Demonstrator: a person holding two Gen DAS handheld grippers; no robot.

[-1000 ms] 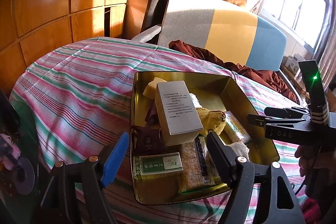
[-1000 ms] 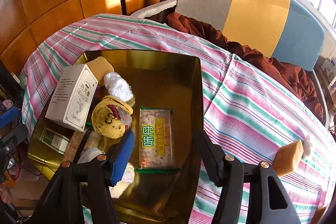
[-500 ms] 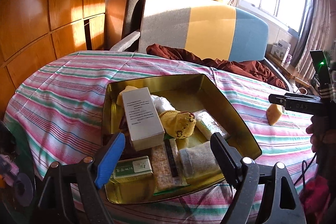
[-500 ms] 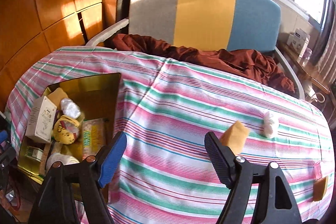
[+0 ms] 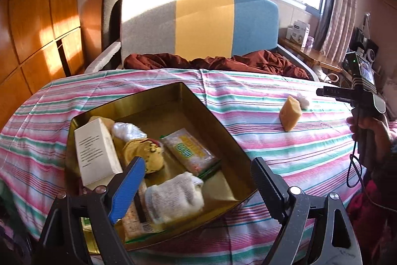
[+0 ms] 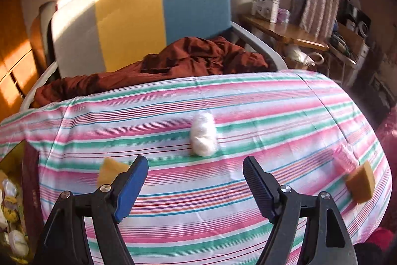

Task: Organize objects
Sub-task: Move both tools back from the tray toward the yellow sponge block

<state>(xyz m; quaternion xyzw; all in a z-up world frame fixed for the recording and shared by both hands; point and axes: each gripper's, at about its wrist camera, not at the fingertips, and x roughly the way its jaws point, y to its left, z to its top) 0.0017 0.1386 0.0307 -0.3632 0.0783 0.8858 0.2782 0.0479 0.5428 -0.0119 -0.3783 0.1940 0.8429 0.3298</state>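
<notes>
A gold tin tray [image 5: 218,123] on the striped tablecloth holds a white box [image 5: 95,152], a yellow plush toy [image 5: 145,152], a cracker packet [image 5: 189,152], a rolled white sock [image 5: 173,195] and other items. My left gripper [image 5: 196,180] is open and empty above the tray's near edge. My right gripper [image 6: 194,176] is open and empty above the cloth, just short of a white ball [image 6: 203,134]. A yellow sponge [image 6: 109,169] lies by its left finger; the sponge [image 5: 290,113] also shows in the left wrist view. Another sponge [image 6: 361,181] and a pink item [image 6: 345,157] lie right.
The striped tablecloth [image 6: 248,103] covers a round table whose edge drops away on the right. A grey, yellow and blue chair [image 6: 148,16] with a dark red cloth [image 6: 186,61] stands behind it. A wooden side table [image 6: 280,31] stands at the back right.
Both grippers have swung right. The right gripper left the tray and now faces the white ball and sponges. The left gripper's view has shifted so the tray sits further left.
</notes>
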